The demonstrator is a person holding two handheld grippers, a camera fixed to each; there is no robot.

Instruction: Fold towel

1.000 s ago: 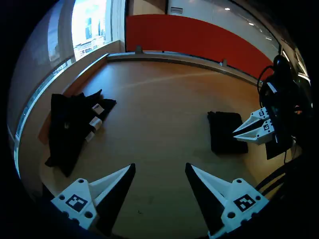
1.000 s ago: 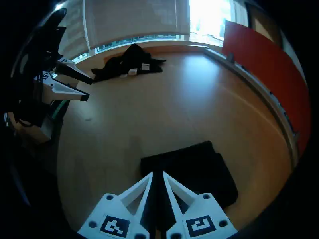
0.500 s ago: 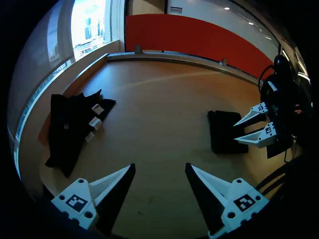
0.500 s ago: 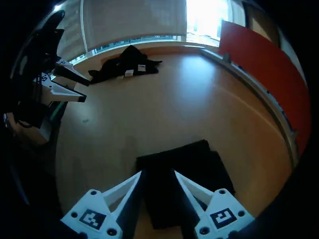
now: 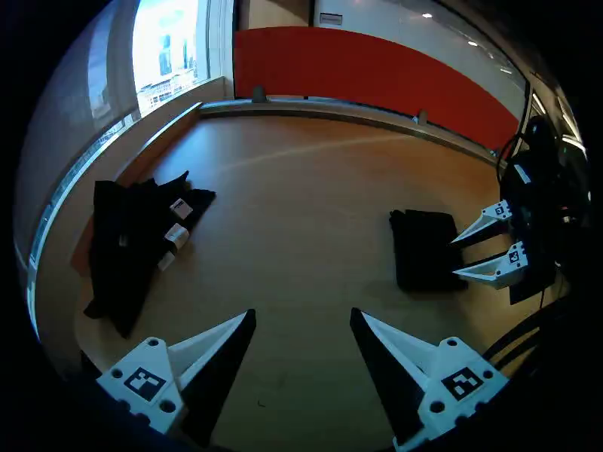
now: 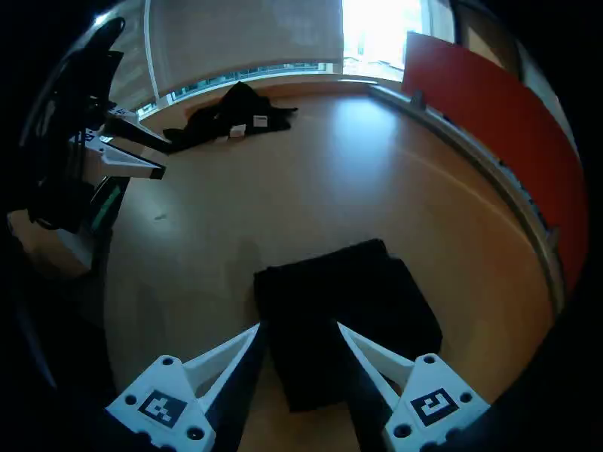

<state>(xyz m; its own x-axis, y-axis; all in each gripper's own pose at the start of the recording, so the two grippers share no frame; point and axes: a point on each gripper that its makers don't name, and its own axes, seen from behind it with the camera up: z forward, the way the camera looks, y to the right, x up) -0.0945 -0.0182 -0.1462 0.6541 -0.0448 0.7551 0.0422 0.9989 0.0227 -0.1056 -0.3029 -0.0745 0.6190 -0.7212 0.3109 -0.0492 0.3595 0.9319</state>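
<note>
Parted tool [image 6: 299,327] seemingly hovers over folded towel [image 6: 354,292].

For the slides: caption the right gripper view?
Open right claw facing the folded black towel on the wooden table.

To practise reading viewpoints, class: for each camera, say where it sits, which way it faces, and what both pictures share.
Left gripper view: rides the left gripper, low over the wooden table, facing the red panel; its own open fingers show, the right gripper farther off.
Right gripper view: rides the right gripper, facing the window; its open fingers reach the folded towel.
Shared: folded towel, dark cloth pile, table, both grippers.
</note>
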